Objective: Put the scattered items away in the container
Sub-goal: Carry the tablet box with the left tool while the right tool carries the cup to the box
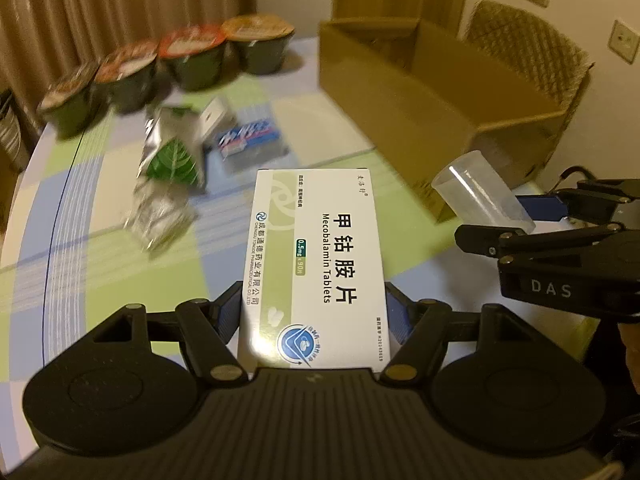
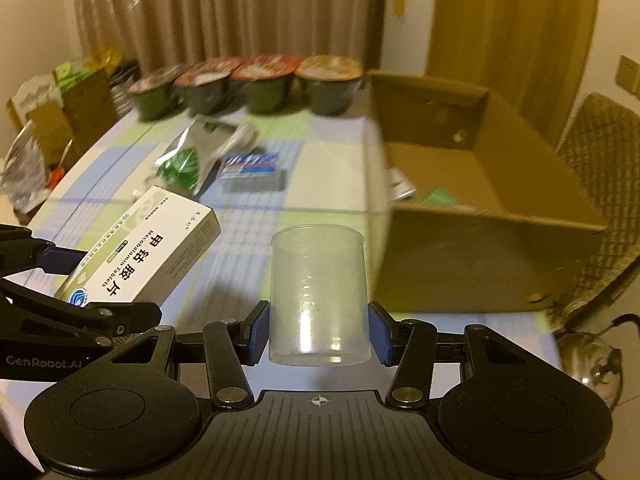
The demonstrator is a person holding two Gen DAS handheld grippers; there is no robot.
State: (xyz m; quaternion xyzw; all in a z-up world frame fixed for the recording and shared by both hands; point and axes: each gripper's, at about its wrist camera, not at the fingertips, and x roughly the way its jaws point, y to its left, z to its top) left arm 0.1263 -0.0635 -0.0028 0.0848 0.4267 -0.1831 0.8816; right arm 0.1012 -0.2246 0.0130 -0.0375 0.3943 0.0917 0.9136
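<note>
The left tongs point(image 1: 314, 312) are clamped on a white medicine box point(image 1: 316, 256) printed "Mecobalamin Tablets", its long faces squeezed between the blue pads and held above the bench point(image 1: 100, 184). The right tongs point(image 2: 319, 332) are clamped on a clear plastic cup point(image 2: 319, 292), mouth pointing away from the camera, also lifted off the checked cloth.

The open cardboard box point(image 1: 408, 112) sits at about 1 o'clock from the left tongs, and the right tongs with the cup cross in at 3 o'clock, between the medicine box and the carton's near corner. At 11 o'clock lie a silver foil pouch with a green leaf point(image 1: 172, 160), a crumpled clear wrapper point(image 1: 160, 216) nearer, and a flat blue-and-red packet point(image 1: 248, 140) at 12 o'clock. Four lidded dark bowls point(image 1: 192, 60) line the far edge, well apart from both tongs. A woven chair point(image 1: 532, 44) stands behind the carton.

The right wrist view looks into the carton point(image 2: 460, 184) at 1 o'clock and shows a few small items on its floor, blurred beyond naming; the left view sees only the outer walls. It also shows brown boxes and bags point(image 2: 60, 112) off the bench at 10 o'clock, and the left tongs holding the medicine box at 9 o'clock.
</note>
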